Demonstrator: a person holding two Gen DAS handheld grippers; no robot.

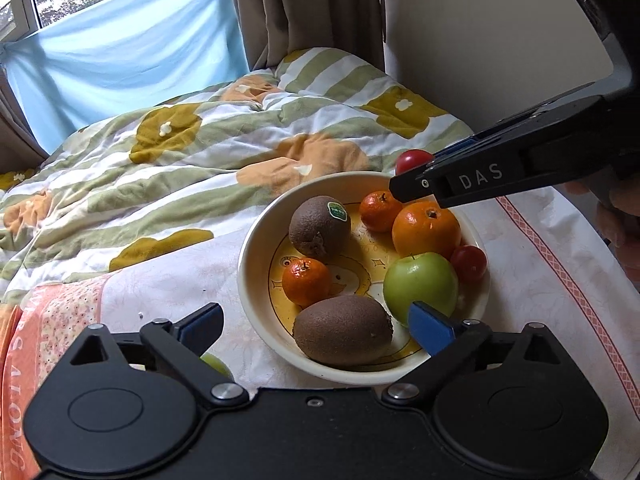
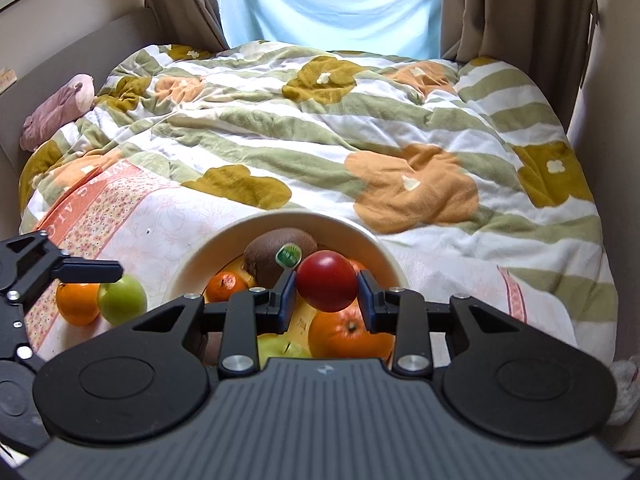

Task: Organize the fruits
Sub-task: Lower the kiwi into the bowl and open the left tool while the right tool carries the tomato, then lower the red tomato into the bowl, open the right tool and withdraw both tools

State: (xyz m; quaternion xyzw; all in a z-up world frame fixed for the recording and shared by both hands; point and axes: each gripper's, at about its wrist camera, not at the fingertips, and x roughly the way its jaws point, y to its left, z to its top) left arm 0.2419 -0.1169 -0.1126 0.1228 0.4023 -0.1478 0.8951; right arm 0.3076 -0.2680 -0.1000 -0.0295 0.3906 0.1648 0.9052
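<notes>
Fruit bowl (image 1: pixel 256 248): cream, with a yellow cartoon floor, on the white sheet of a bed. It sits just ahead of the left tongs and directly beneath the right tongs. It looks like the collecting place, since most of the fruit is already in it.

Quilt (image 2: pixel 320 128): striped green and white with orange flowers, bunched up beyond both tongs, leaving the flatter sheet free as a work surface.

Left tongs (image 1: pixel 316 326): spread wide, holding nothing, blue pads low near the bowl's near rim. One pad overlaps the green apple (image 1: pixel 420 286) in view; I cannot tell whether it touches.

Right tongs (image 2: pixel 326 296): closed on a red tomato (image 2: pixel 327 286), lifted clear above the bowl. My guess is that it is about to be set down inside.

Kiwis: one long kiwi (image 1: pixel 343 335) between the left tongs' pads, at the near rim; one stickered kiwi (image 1: pixel 319 226) farther ahead.

Large orange (image 1: pixel 426 229): under the right tongs' tip, touching the green apple.

Mandarins: one (image 1: pixel 306 282) mid-bowl, one (image 1: pixel 380 210) toward the far rim.

Second tomato (image 1: pixel 469 263): tucked against the bowl's right wall, beside the apple.

Loose fruit: an orange (image 2: pixel 77 304) and a green apple (image 2: pixel 122 299) lie touching on the sheet, outside the bowl, close under the left tongs. Judged from that, the job is unfinished.
</notes>
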